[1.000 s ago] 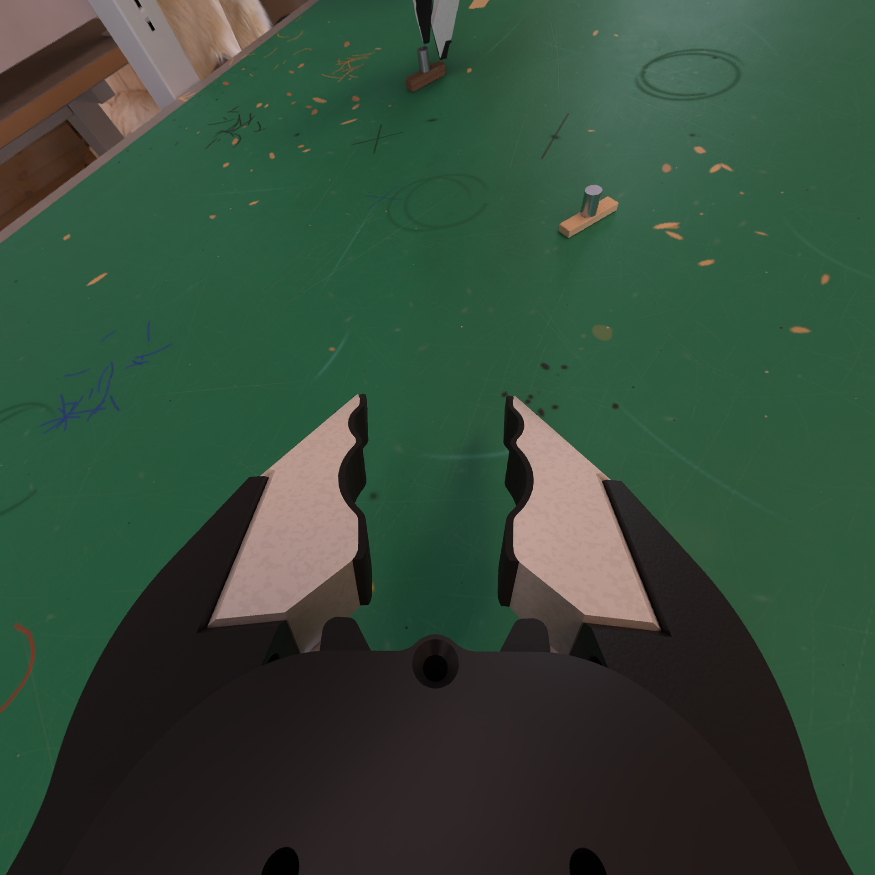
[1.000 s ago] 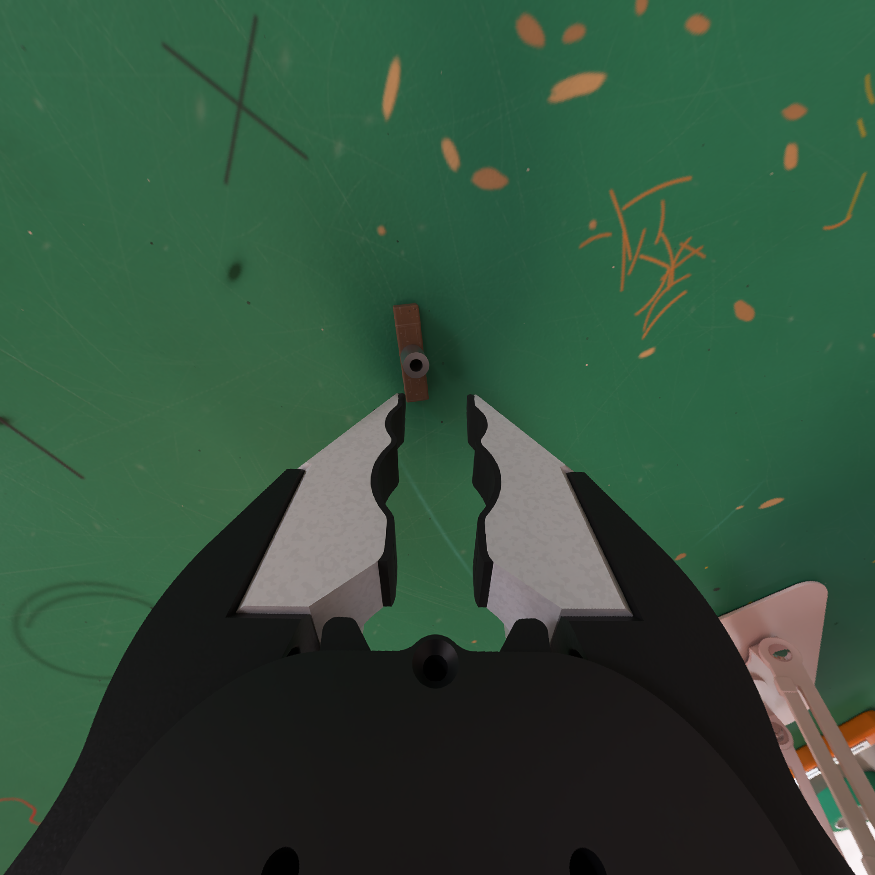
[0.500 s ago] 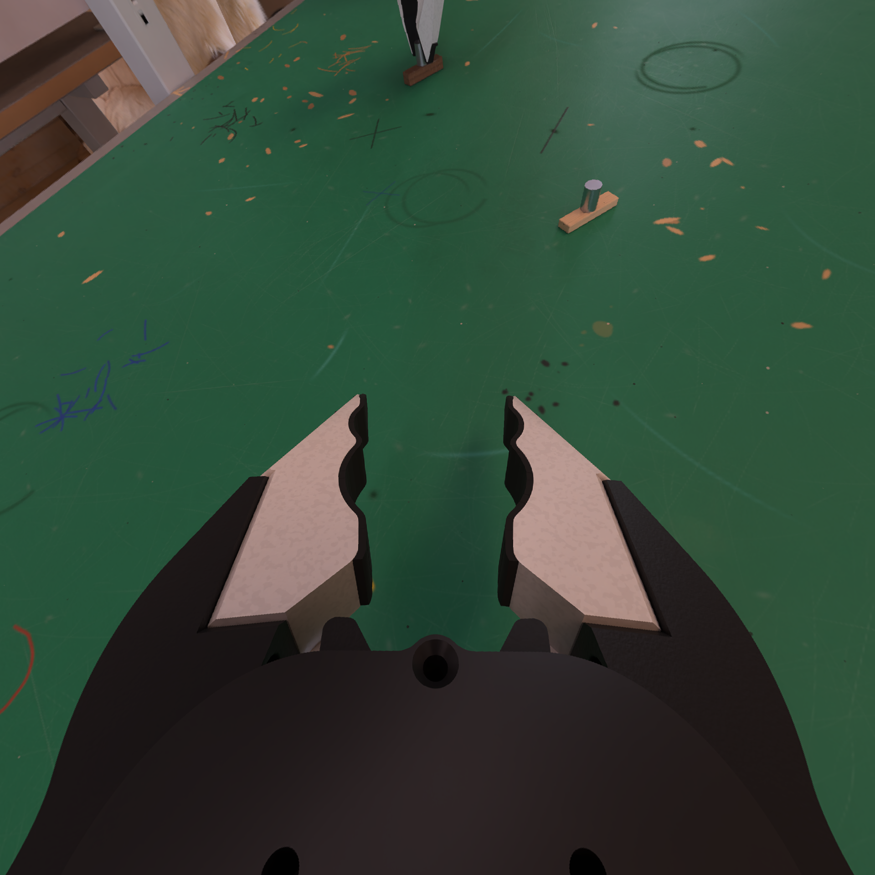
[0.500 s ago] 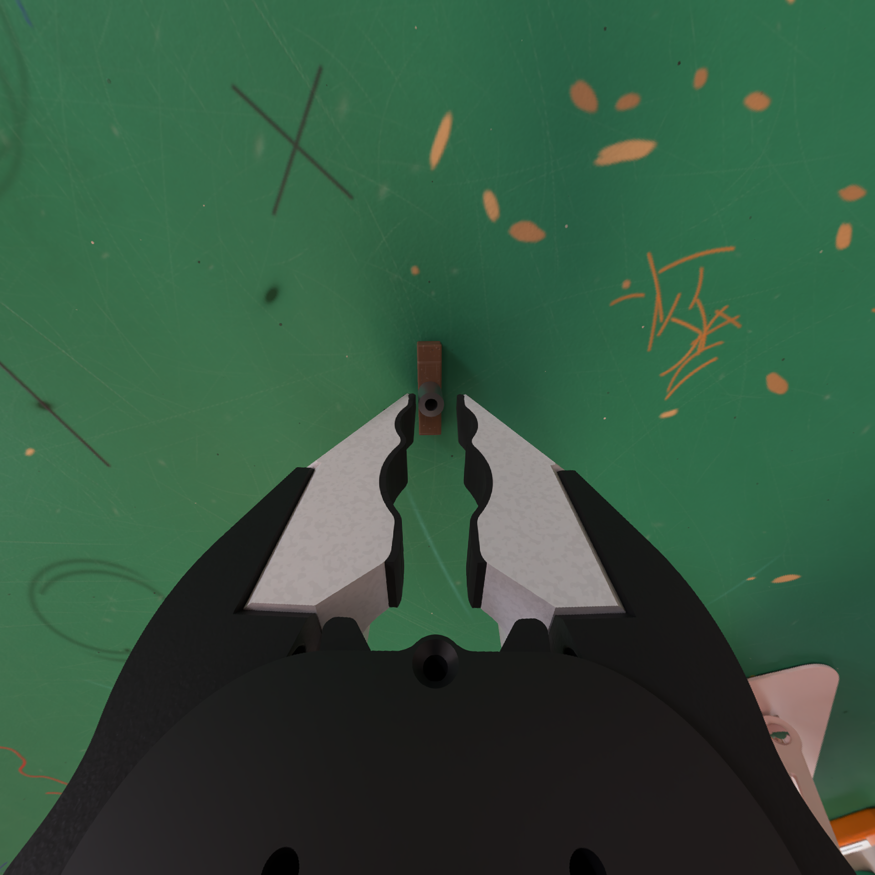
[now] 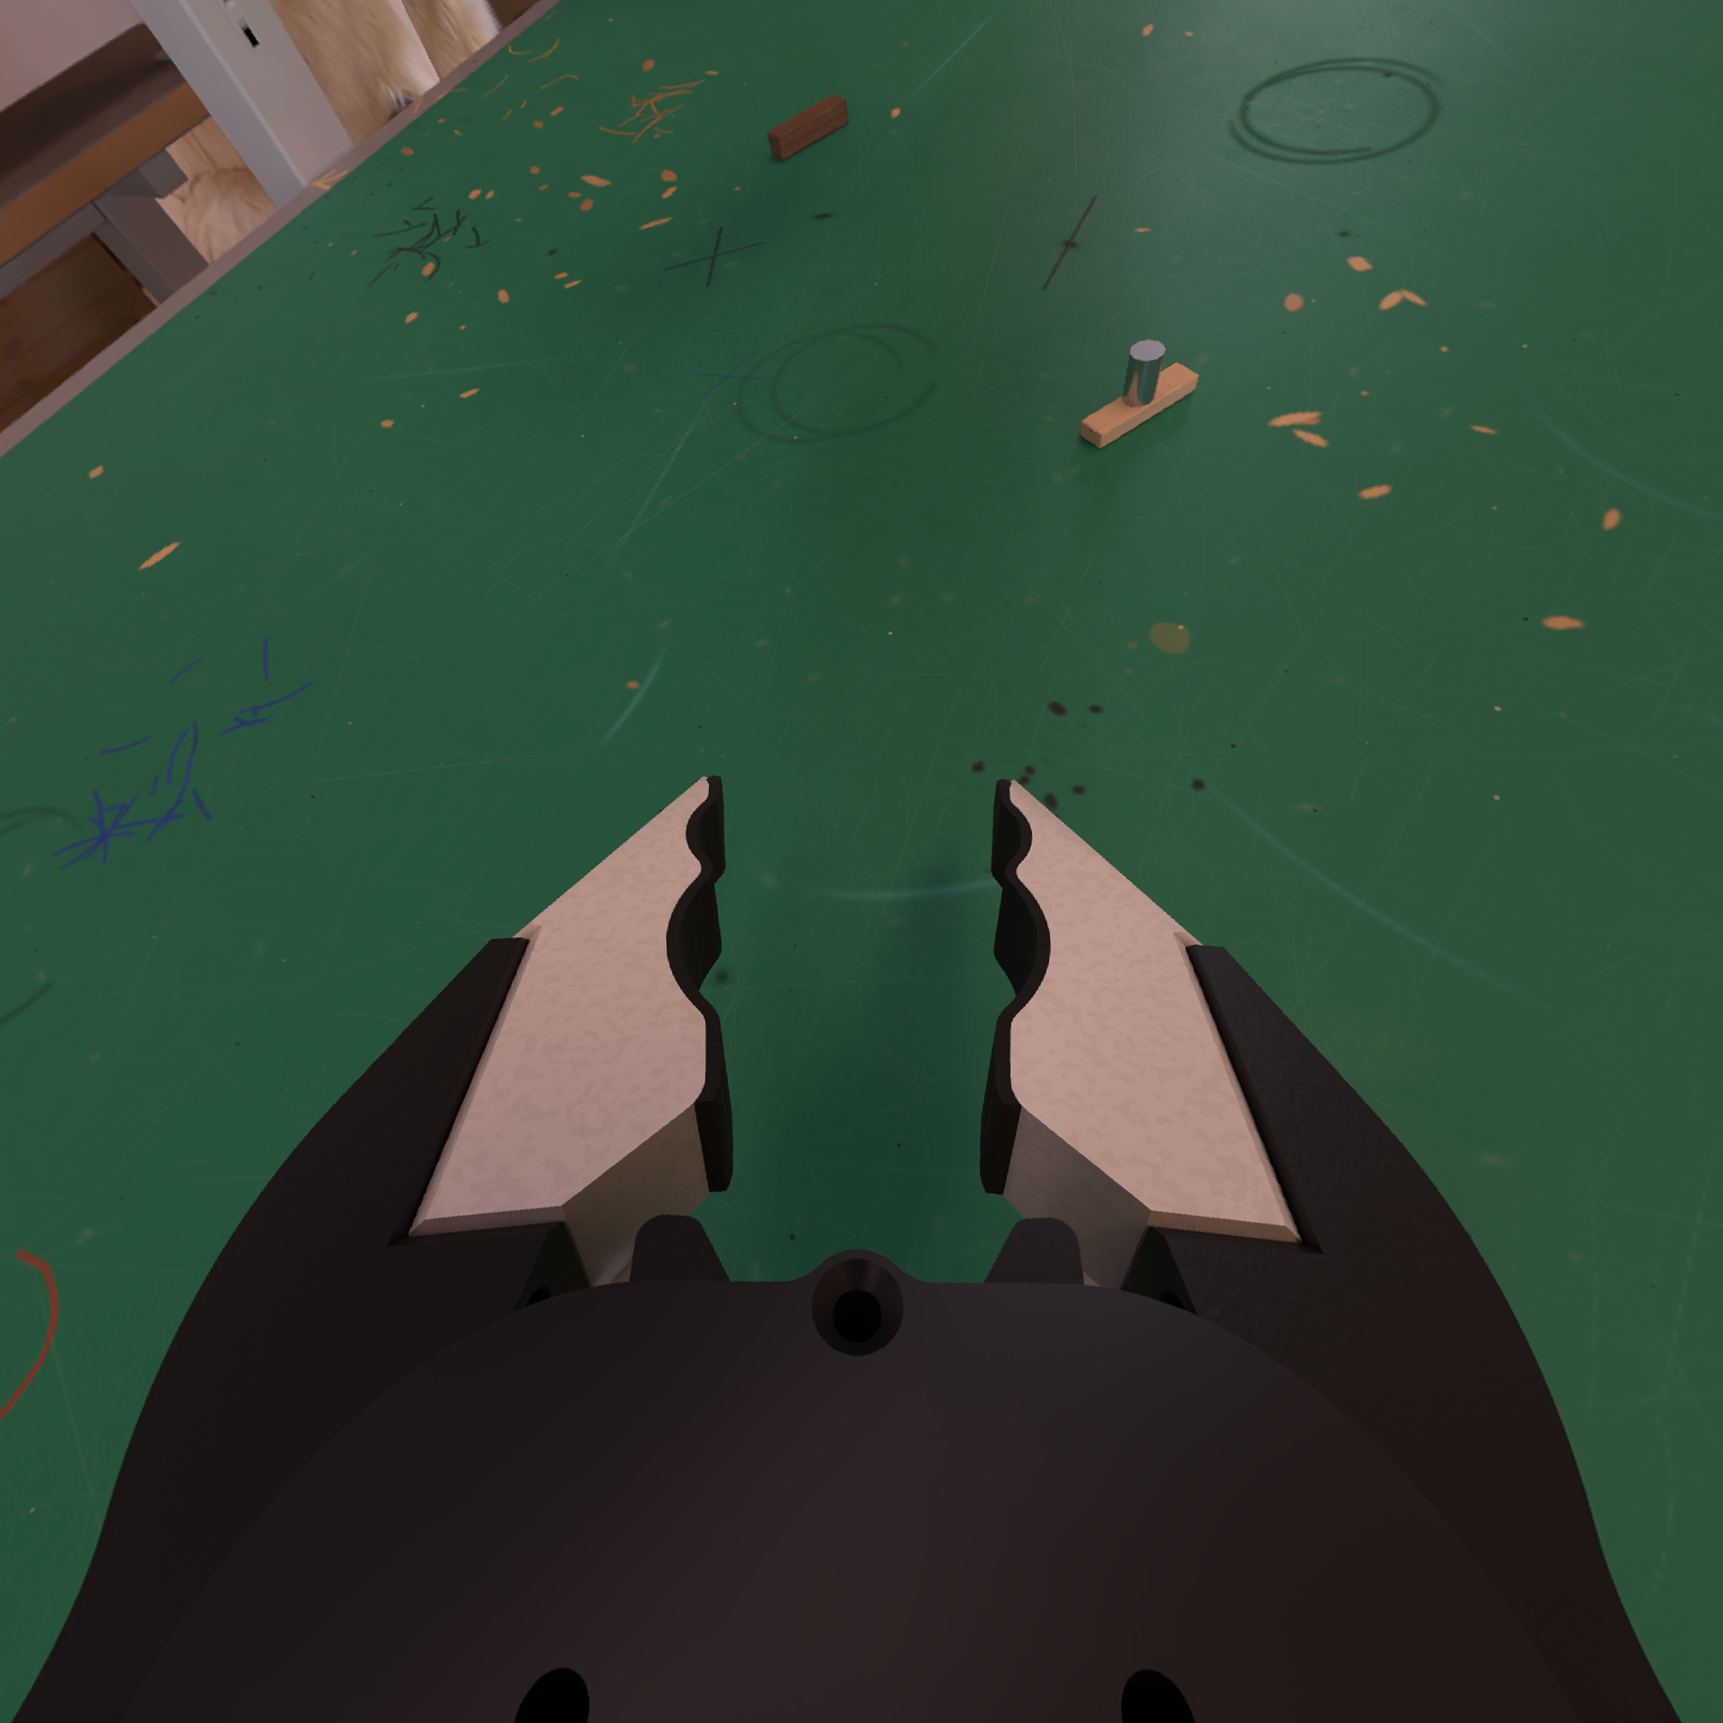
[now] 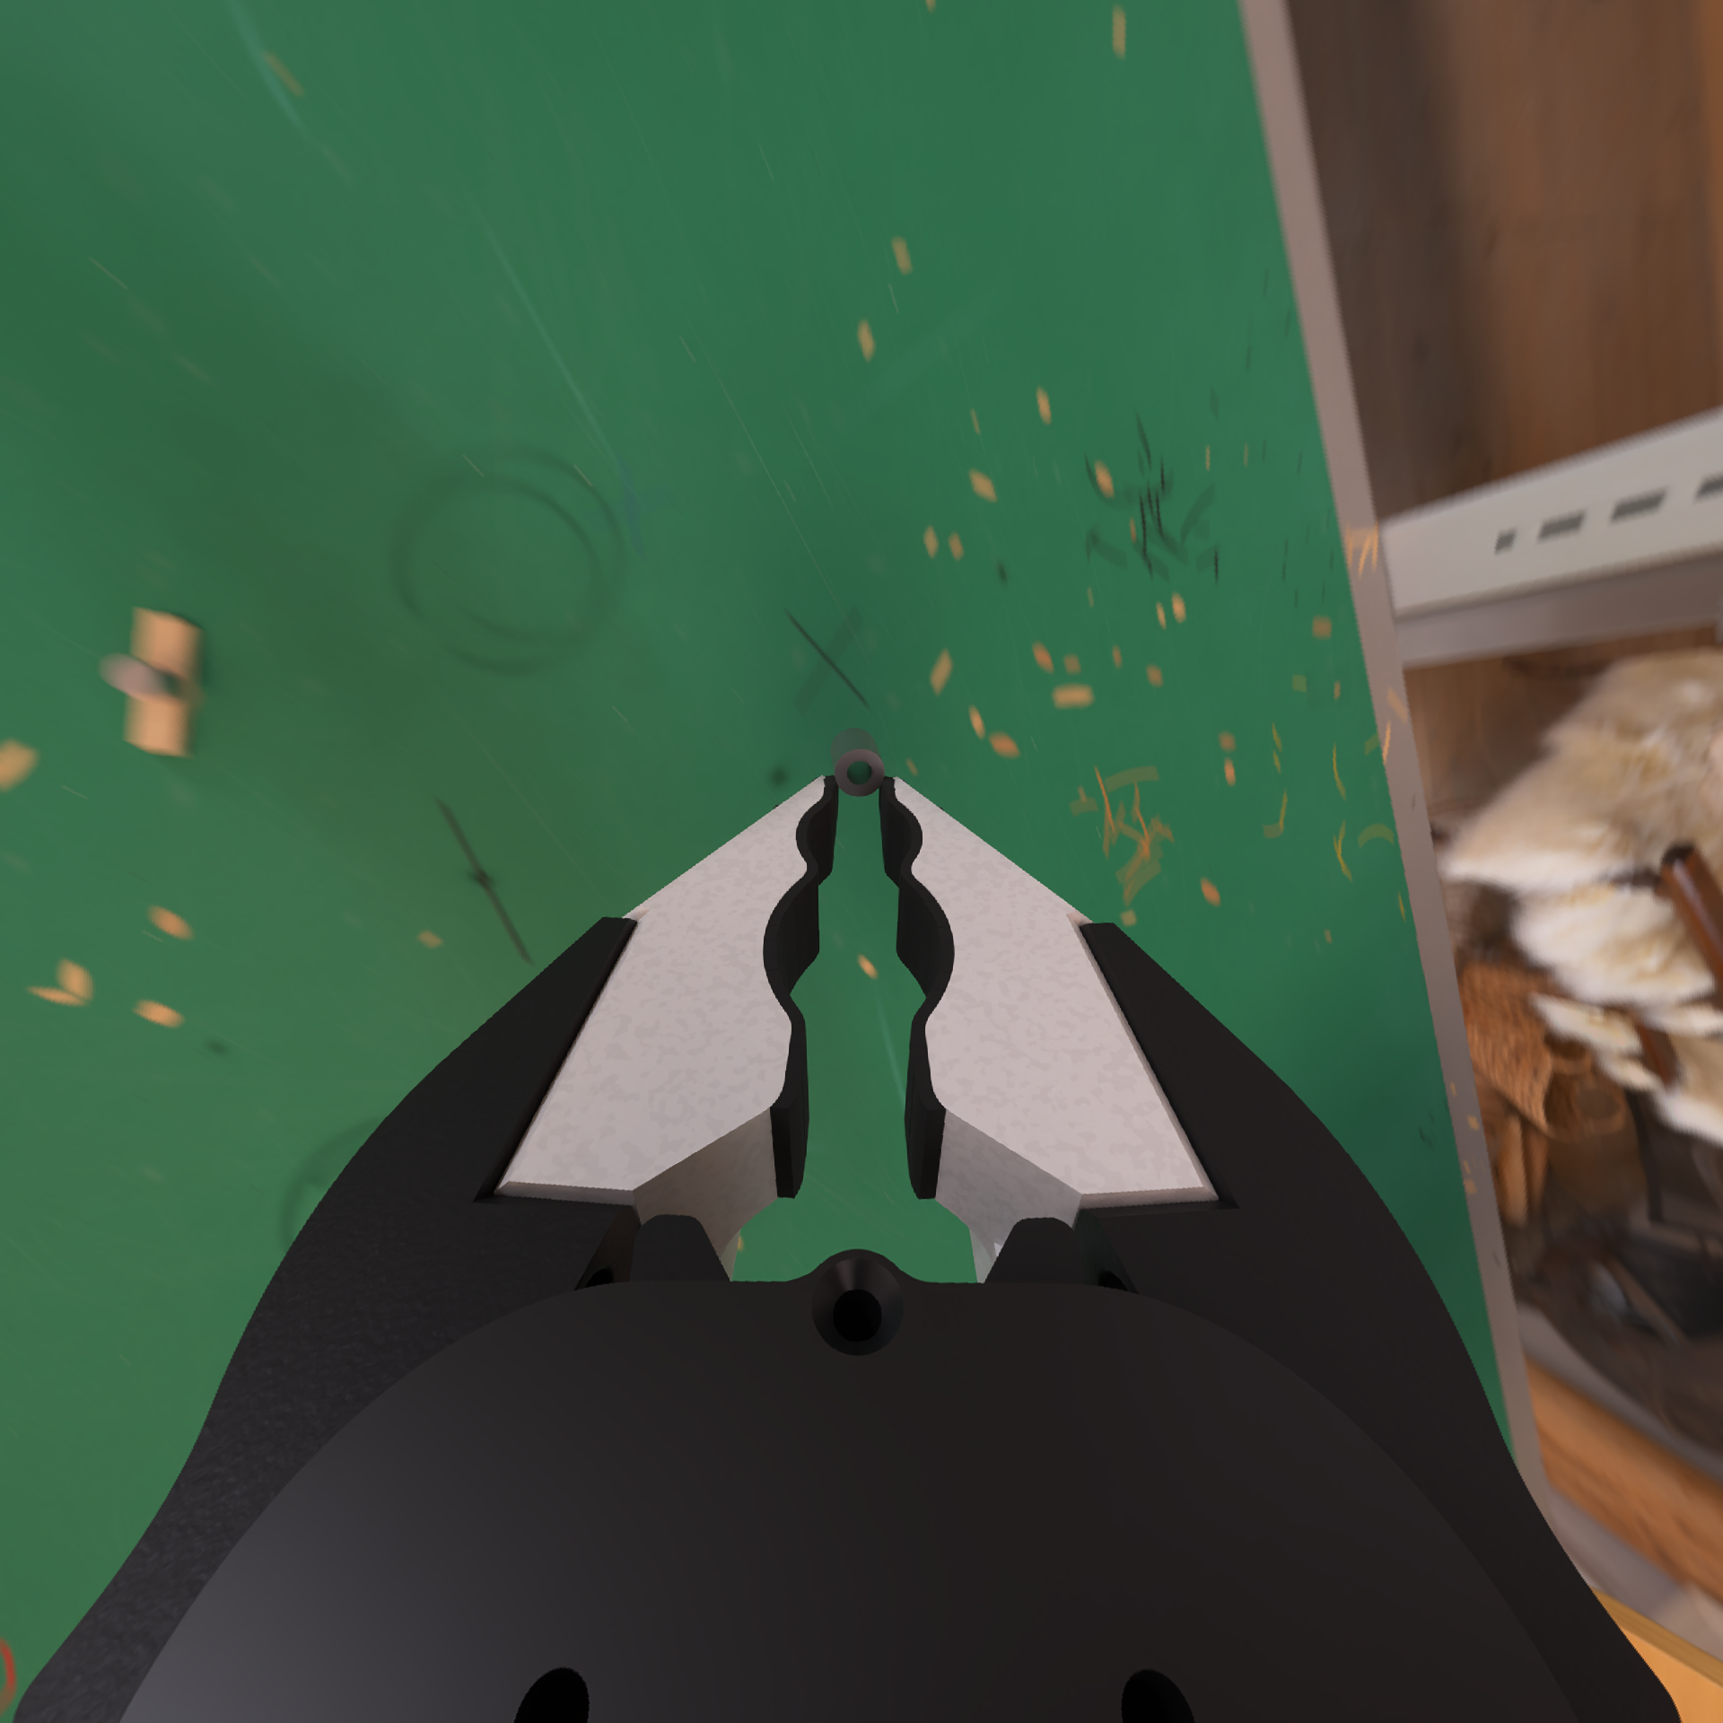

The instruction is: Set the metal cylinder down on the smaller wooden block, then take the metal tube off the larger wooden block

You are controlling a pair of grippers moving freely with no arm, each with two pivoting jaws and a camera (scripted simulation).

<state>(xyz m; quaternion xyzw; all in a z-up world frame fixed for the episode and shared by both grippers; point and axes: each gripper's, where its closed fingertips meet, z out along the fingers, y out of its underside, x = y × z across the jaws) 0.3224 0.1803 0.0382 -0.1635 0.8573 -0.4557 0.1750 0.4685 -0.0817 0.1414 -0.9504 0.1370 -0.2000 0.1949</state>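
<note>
**Tube gripped clear of its block; cylinder seated on pale block**

A green work mat (image 5: 839, 578), scuffed and strewn with wood chips, is spread under everything. The left gripper (image 5: 858, 792) is held with jaws spread wide and nothing between them. A dark wooden block (image 5: 807, 127) lies bare far ahead. A metal cylinder (image 5: 1143, 371) stands upright on the pale wooden block (image 5: 1109, 424). The right gripper (image 6: 858, 783) is clenched at its tips on the metal tube (image 6: 859, 772), seen end-on above the mat.
</note>
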